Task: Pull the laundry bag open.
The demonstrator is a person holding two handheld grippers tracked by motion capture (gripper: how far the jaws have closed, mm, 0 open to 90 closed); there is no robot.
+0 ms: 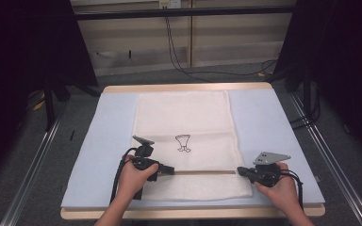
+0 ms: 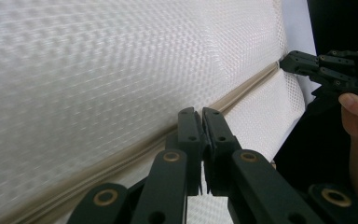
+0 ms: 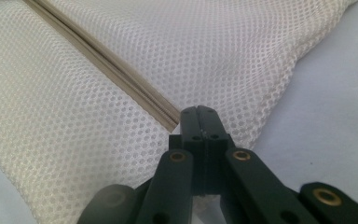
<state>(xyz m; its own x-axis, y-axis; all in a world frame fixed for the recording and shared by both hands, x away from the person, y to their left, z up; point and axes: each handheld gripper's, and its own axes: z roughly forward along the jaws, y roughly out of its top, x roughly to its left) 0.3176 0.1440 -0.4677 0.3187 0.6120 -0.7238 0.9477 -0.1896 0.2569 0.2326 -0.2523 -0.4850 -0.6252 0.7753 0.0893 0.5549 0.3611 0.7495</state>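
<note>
1. The left hand-held gripper (image 1: 169, 169) lies on the mesh bag (image 1: 188, 127), jaws together at the zip (image 1: 202, 172); whether they pinch the slider I cannot tell.
2. The right hand-held gripper (image 1: 240, 170) has its jaws together at the zip's right end, at the bag's edge.
3. The tabletop (image 1: 264, 117) carries a pale blue mat.
4. The bag lies flat at its middle, a small black drawing (image 1: 184, 142) on it.
5. The zip runs across the bag's near part, between the two tips.

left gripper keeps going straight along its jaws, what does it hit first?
Likely the right gripper at the zipper's far end; the left gripper points along that zipper on the mesh bag. Depth is unclear.
</note>
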